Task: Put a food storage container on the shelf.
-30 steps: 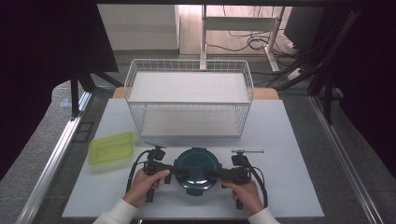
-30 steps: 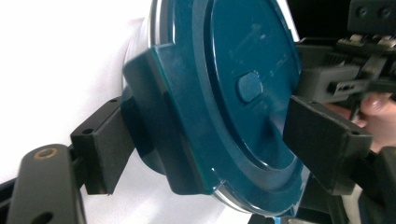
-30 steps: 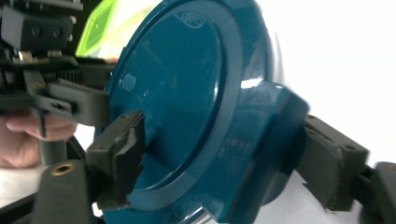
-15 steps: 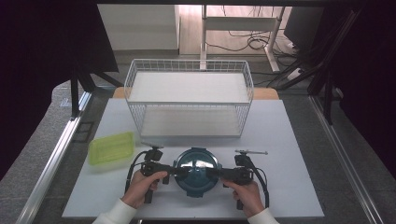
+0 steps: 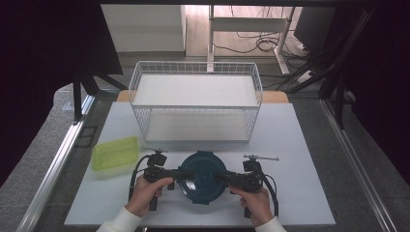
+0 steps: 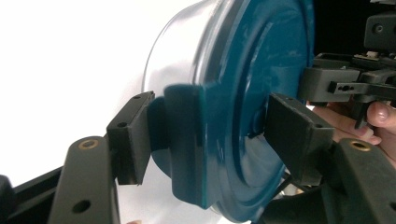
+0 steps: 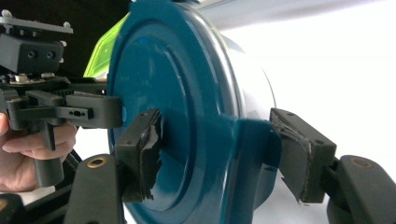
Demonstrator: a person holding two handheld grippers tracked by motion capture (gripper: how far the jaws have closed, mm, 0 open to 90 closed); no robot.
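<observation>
Tabletop (image 5: 300, 145): round container (image 5: 203, 176) between both tongs.

A round container (image 5: 203, 177) with a dark teal lid and a clear bowl sat near the front edge of the white table (image 5: 300, 145), between the two grippers. Its lid faced upward and carried a raised circular rim. A teal latch flap folded down over the bowl wall on each of two opposite sides, one (image 6: 184, 140) at the left and one (image 7: 254, 158) at the right.
</observation>
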